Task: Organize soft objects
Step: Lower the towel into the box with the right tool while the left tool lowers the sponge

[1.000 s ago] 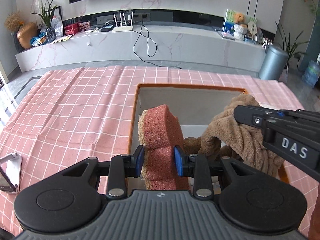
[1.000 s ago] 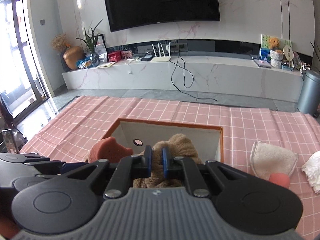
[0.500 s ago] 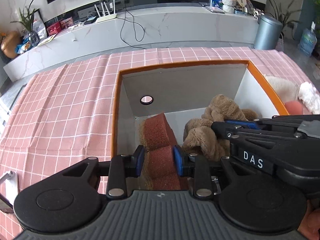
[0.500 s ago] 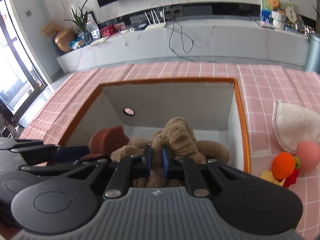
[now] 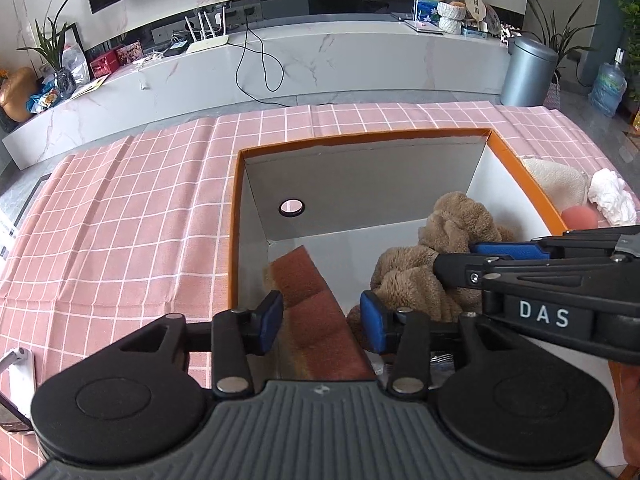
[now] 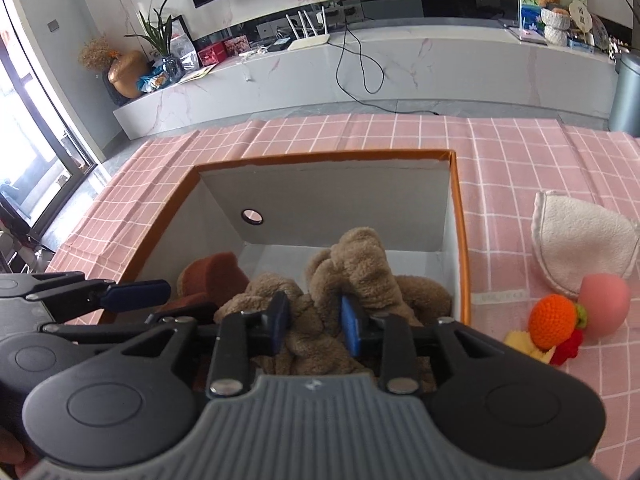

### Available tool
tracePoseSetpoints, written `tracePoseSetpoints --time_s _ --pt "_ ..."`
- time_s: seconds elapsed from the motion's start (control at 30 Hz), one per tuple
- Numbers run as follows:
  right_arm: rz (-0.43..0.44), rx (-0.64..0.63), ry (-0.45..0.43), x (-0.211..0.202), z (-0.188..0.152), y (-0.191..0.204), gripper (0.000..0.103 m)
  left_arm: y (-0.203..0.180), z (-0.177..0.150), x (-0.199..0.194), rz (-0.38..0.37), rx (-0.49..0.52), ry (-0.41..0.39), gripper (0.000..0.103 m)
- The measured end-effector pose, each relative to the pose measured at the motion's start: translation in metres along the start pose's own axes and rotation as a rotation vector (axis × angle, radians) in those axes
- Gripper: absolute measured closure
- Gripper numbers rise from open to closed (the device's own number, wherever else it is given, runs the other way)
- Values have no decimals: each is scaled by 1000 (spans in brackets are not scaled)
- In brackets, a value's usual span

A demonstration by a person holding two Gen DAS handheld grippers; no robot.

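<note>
A red-brown sponge (image 5: pixel 316 304) lies on the floor of an orange-rimmed box (image 5: pixel 233 216), against its left wall. Beside it, filling the right half of the box, sits a crumpled brown plush cloth (image 6: pixel 352 268), heaped up toward the far wall. The box stands on a desk covered with a pink checked cloth (image 5: pixel 120 216), and a round hole (image 5: pixel 291 207) shows in its far wall.

The left tongs (image 5: pixel 320 322) hang over the sponge with their blue pads (image 5: pixel 269 322) standing apart on either side of it, clear of its edges; they have just been opening, and the sponge rests below them, no longer pinched. The right tongs (image 6: pixel 314 326) reach into the plush cloth; their jaws have just been opening too, and now stand at a narrow gap with folds of the cloth between the pads, which look loose against the pile rather than squeezing it.

Outside the box, to its right, lie a cream pad (image 6: pixel 584 240), a pink ball (image 6: pixel 604 308), an orange knitted toy (image 6: pixel 554 320) and, farther off, a white crumpled tissue (image 5: pixel 612 200). Behind the desk runs a long marble shelf (image 5: pixel 320 56) with a router, cables and plants.
</note>
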State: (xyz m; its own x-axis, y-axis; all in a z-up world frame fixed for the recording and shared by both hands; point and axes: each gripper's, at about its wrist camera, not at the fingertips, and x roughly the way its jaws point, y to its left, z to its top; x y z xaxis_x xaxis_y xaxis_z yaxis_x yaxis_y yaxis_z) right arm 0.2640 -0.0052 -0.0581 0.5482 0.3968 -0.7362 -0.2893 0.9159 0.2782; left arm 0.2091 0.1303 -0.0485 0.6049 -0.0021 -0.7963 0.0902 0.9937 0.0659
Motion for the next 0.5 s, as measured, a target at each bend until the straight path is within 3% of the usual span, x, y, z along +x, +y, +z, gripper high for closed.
tracePoseSetpoints --time_s 0.13,0.3,0.4,0.5 --pt "-13 -34 -40 -12 -1 1 56 5 -1 -9 -24 -22 -16 41" --pt "-28 -71 -75 -28 -4 -4 55 13 -2 -22 -28 -65 -47 39" --pt "-40 -131 -69 -33 -9 -1 55 15 -4 -23 -37 -83 15 53" --pt "-3 -185 -32 -34 -16 3 55 11 -9 -22 -58 -80 61 55"
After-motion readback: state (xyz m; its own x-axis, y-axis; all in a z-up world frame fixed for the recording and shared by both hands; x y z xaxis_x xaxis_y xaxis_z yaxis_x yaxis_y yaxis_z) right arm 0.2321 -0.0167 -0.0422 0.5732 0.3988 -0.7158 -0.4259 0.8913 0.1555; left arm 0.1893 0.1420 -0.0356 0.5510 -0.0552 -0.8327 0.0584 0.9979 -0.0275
